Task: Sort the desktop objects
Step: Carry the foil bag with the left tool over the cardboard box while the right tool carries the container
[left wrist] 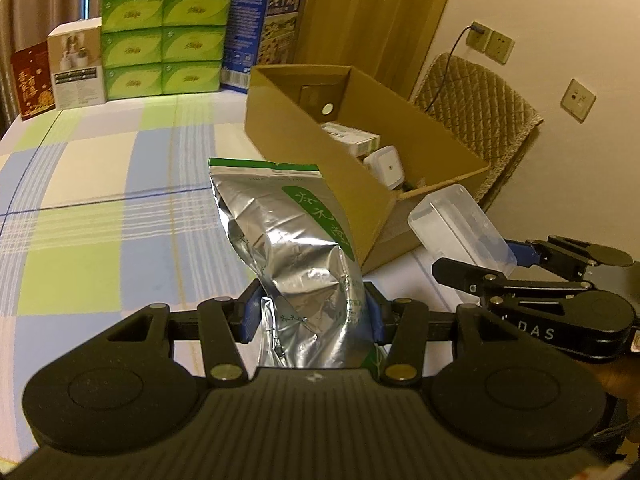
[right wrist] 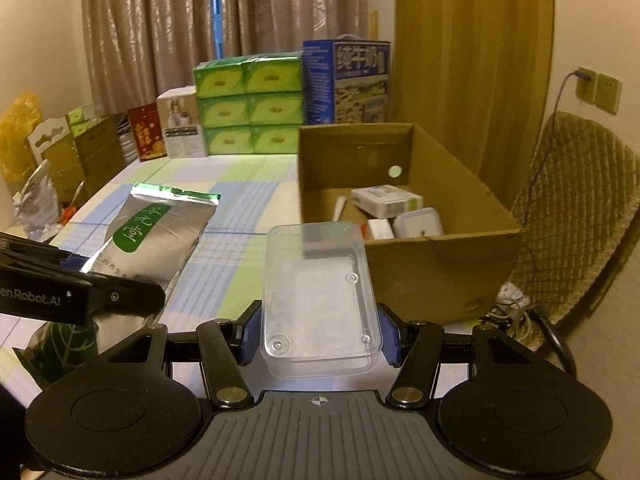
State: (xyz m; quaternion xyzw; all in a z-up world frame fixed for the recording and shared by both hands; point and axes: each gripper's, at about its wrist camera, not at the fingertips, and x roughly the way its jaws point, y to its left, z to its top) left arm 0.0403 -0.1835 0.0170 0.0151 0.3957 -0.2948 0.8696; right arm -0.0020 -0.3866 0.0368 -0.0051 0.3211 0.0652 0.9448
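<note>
My left gripper [left wrist: 312, 316] is shut on a silver foil pouch [left wrist: 296, 248] with a green label and holds it upright above the checked tablecloth. The pouch also shows in the right wrist view [right wrist: 152, 236], left of centre. My right gripper [right wrist: 318, 338] is shut on a clear plastic box [right wrist: 318, 296] and holds it just in front of the open cardboard box [right wrist: 432, 264]. In the left wrist view the clear box [left wrist: 460, 228] and the right gripper [left wrist: 520, 264] are at the right, beside the cardboard box [left wrist: 304, 152].
The cardboard box holds white packets and a white square device [right wrist: 418, 222]. Green tissue packs [right wrist: 250, 108], a blue milk carton [right wrist: 346, 80] and small cartons line the table's far edge. A padded chair [right wrist: 576, 208] stands right of the table; cables lie on the floor.
</note>
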